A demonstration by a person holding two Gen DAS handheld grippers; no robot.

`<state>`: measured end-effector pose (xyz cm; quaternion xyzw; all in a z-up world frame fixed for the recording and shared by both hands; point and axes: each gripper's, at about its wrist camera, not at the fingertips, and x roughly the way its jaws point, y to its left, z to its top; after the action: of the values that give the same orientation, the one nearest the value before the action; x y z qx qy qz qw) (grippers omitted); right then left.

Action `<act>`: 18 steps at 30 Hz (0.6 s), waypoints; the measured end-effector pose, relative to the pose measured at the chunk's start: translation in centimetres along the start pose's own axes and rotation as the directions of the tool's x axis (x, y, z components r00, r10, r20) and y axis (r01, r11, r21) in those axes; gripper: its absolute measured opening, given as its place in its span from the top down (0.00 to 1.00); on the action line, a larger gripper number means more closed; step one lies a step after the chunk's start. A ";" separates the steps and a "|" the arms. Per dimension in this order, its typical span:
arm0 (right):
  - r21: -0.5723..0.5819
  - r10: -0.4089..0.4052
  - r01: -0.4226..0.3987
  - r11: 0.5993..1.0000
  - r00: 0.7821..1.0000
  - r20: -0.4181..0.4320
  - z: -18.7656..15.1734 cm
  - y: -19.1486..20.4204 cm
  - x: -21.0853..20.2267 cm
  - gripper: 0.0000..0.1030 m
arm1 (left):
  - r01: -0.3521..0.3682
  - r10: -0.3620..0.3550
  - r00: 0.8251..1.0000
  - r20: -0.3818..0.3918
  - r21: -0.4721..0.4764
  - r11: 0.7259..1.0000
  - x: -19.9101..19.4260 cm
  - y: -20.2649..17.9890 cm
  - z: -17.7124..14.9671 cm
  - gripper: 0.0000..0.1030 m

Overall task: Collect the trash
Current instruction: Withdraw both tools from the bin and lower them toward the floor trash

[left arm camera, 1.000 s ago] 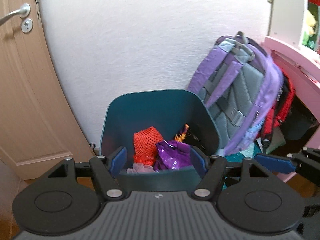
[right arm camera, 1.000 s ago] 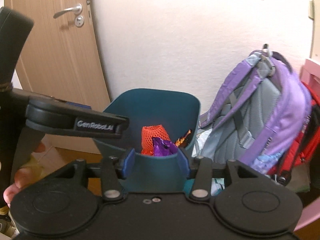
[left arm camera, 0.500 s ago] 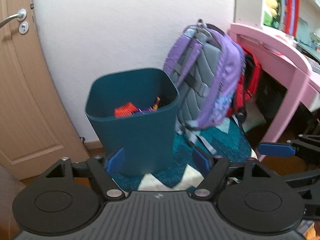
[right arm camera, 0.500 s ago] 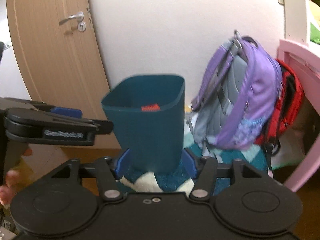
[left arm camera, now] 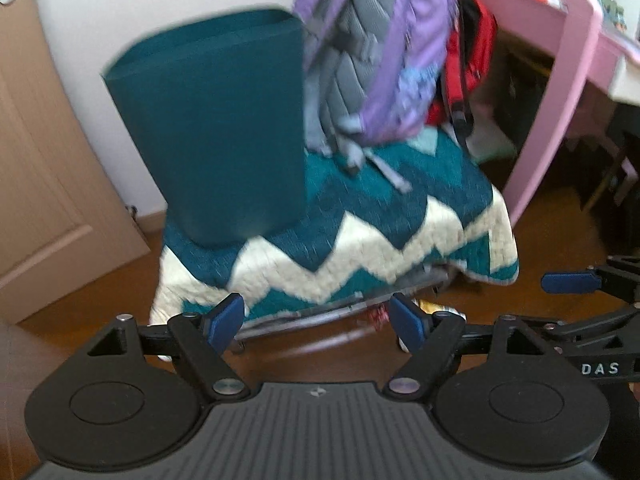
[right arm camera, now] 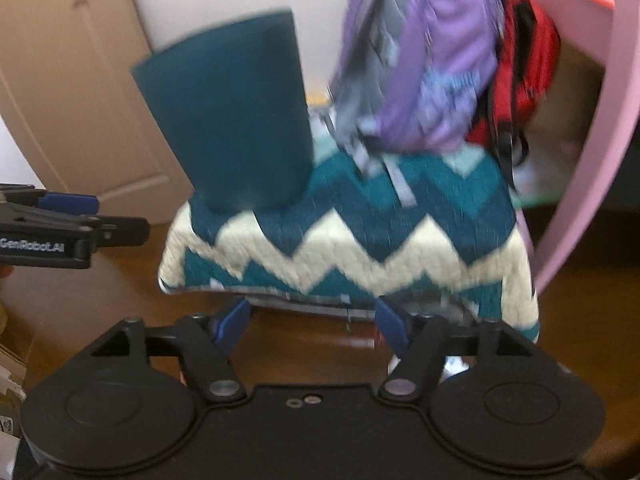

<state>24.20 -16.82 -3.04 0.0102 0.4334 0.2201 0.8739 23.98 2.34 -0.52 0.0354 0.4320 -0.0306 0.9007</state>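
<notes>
The teal bin [left arm camera: 224,120] stands on a zigzag blanket [left arm camera: 360,236], maybe touching the purple backpack [left arm camera: 384,48]. Both the left gripper [left arm camera: 316,318] and the right gripper [right arm camera: 312,322] are wide open, holding nothing.

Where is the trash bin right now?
In both wrist views the bin stands upper left on the zigzag rug, beside the purple backpack and near the door.
</notes>
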 end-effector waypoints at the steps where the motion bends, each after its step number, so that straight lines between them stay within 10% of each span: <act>1: 0.000 0.000 0.000 1.000 1.000 0.000 0.0 0.0 0.0 0.23 | 0.014 -0.014 1.000 -0.015 -0.001 1.000 0.9 -0.2 -0.7 0.20; 18: 0.139 -0.054 0.104 0.985 0.944 -0.325 -7.8 -7.5 17.3 0.15 | 0.183 -0.136 0.946 -0.294 0.140 0.973 17.8 -4.3 -8.6 0.02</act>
<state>30.22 -18.11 -22.49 0.0245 0.5851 0.1495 0.7967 28.05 -1.64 -19.98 0.0787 0.5536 -0.1338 0.8182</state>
